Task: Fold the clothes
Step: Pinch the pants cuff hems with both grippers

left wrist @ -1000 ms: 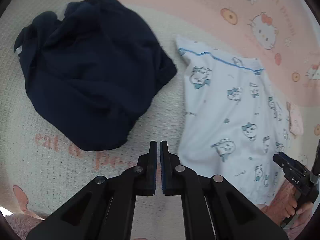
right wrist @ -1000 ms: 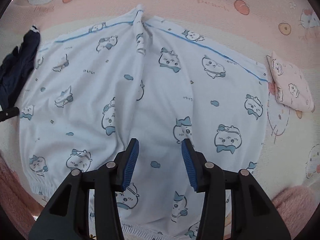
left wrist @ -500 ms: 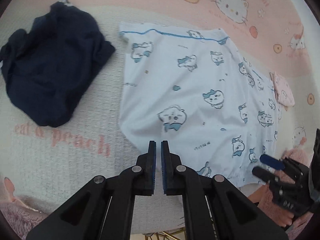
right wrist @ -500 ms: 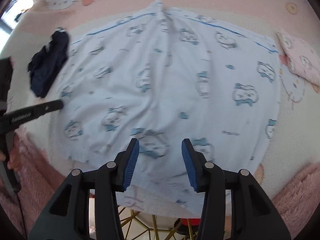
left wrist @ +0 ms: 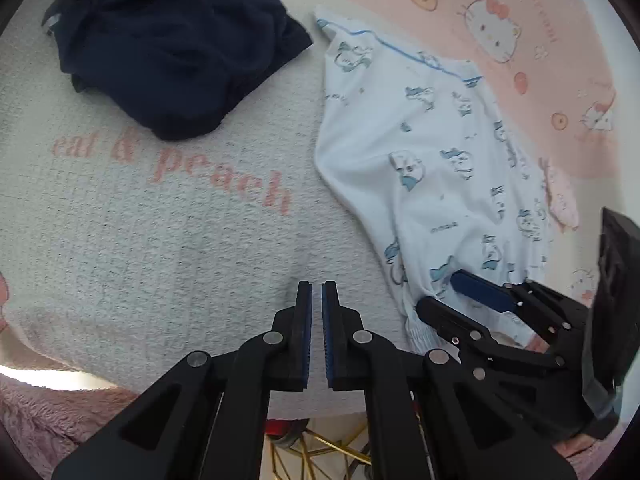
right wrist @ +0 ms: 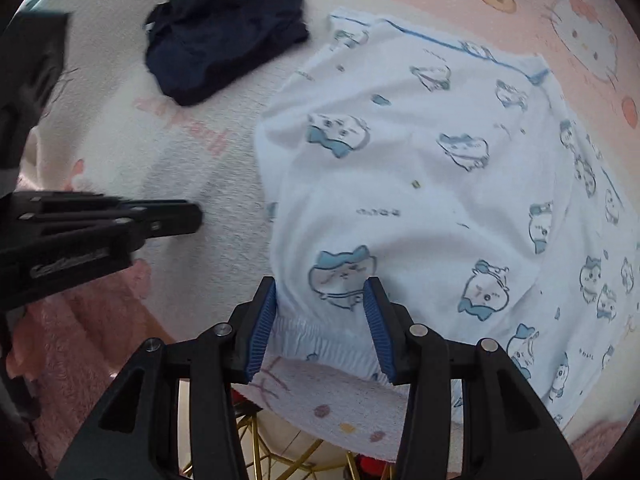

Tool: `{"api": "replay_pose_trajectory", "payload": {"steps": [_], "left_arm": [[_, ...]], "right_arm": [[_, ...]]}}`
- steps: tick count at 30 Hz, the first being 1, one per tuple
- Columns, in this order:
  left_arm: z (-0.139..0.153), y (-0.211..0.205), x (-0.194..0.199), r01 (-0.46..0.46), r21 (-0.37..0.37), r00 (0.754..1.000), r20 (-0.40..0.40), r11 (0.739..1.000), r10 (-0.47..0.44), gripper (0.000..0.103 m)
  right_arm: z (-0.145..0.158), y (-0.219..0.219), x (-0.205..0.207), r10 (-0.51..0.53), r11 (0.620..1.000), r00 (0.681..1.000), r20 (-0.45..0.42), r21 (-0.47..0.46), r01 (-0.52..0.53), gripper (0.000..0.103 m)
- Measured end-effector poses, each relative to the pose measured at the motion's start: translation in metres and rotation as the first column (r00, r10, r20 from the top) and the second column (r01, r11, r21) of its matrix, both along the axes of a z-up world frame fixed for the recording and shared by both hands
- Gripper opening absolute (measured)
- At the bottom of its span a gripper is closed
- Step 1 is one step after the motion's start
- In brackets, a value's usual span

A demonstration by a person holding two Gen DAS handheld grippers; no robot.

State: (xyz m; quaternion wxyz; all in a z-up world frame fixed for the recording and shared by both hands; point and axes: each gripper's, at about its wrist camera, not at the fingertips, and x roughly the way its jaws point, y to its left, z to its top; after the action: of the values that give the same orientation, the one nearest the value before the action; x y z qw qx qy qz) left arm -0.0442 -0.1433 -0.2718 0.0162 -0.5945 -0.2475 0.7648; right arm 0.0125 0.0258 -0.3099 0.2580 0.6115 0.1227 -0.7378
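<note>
You're holding the right gripper (right wrist: 320, 320) at the elastic waistband edge of the white printed shorts (right wrist: 420, 168), jaws apart and straddling the hem, nothing clamped. The left gripper (left wrist: 317, 340) is hovering over bare blanket (left wrist: 160, 240) just left of the shorts, jaws nearly together and empty. The shorts are lying spread on the blanket-covered bench, near edge at the bench's front rim, with a ridge rising up from between the right jaws. The navy garment (left wrist: 176, 48) is sitting crumpled, well apart to the far left; a small pink folded piece (left wrist: 562, 200) is lying beyond the shorts' right side. Risks: closing the right jaws here is likely catching only the top layer, or blanket along with waistband; a one-sided pull is going to skew the shorts or drag them off the front rim.
</note>
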Motion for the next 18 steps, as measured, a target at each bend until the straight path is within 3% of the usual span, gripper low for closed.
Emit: {"api": "replay_pose_trajectory", "payload": {"steps": [3,8,15,18], "left_arm": [[0.005,0.003,-0.006,0.011,0.007,0.998,-0.066,1.000,-0.011,0.006],[0.006,0.042,-0.027,0.142,-0.016,0.983,-0.114,0.990,-0.143,0.006],[0.022,0.081,-0.031,0.242,-0.069,0.953,-0.171,0.968,-0.250,0.006],[0.028,0.097,-0.032,0.276,-0.091,0.938,-0.189,0.957,-0.289,0.006]], "right_arm": [[0.000,0.033,-0.011,-0.104,0.994,0.994,0.028,-0.031,0.105,0.045],[-0.004,0.064,-0.018,-0.182,0.982,0.982,0.052,-0.040,0.184,0.045],[0.005,0.078,-0.017,-0.166,0.978,0.984,0.066,-0.119,0.173,0.045],[0.019,0.091,-0.022,-0.127,0.988,0.992,-0.013,-0.087,0.125,0.045]]}}
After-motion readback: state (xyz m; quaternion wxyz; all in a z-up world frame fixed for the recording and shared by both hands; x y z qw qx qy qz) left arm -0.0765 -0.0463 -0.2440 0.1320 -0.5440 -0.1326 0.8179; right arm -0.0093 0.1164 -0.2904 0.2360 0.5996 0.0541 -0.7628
